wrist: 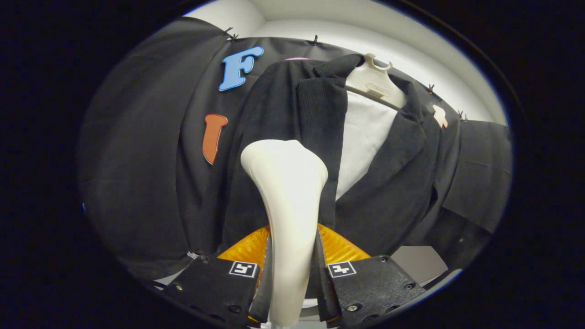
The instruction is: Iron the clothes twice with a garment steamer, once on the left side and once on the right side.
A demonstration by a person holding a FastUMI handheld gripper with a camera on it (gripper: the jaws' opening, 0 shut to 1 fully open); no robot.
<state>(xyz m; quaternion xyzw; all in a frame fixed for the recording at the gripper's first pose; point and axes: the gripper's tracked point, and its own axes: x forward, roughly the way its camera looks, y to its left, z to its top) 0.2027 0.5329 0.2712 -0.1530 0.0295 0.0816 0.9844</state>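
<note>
Between the claw's [292, 274] two fingers, both pressed on its narrow neck, the cream garment steamer [285, 183] looks rigid, smooth and likely slippery, its head against the soft, limp black jacket [388, 183] hanging just ahead on the hanger [374, 82].

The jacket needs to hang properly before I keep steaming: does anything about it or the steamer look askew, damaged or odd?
Nothing stands out. The black jacket hangs open on its white form, no tear or stain visible. The gripper is shut on the steamer, its head up against the jacket's front panel beside the opening.
</note>
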